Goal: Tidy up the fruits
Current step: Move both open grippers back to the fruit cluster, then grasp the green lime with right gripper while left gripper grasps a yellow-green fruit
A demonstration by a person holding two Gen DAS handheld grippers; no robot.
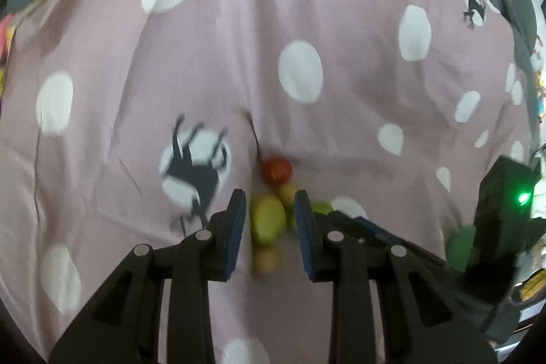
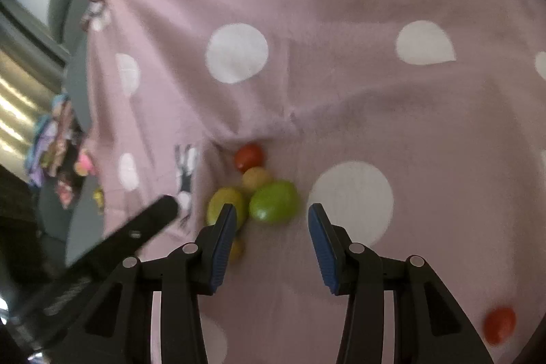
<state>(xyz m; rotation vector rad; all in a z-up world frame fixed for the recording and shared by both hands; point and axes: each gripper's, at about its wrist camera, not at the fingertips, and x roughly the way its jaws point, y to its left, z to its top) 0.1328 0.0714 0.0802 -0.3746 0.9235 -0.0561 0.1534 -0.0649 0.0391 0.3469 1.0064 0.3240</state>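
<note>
A small heap of fruits lies in a dip of the pink dotted bedsheet [image 1: 239, 40]. In the left wrist view my left gripper [image 1: 270, 208] is open, its jaws either side of a yellow-green fruit [image 1: 268, 220], with a red fruit [image 1: 276, 170], a small orange one [image 1: 287, 191] and another orange one [image 1: 266, 258] close by. In the right wrist view my right gripper [image 2: 272, 220] is open just short of a green fruit [image 2: 273, 202]; the yellow-green fruit [image 2: 225, 203], orange fruit [image 2: 256, 177] and red fruit [image 2: 249, 156] sit beside it.
A lone red fruit [image 2: 499, 324] lies on the sheet [image 2: 375, 108] at the lower right. The left gripper's arm [image 2: 146, 224] reaches in from the left. The right gripper's body [image 1: 501, 203] with a green light sits at the right. Toys [image 2: 58, 145] lie beyond the sheet's left edge.
</note>
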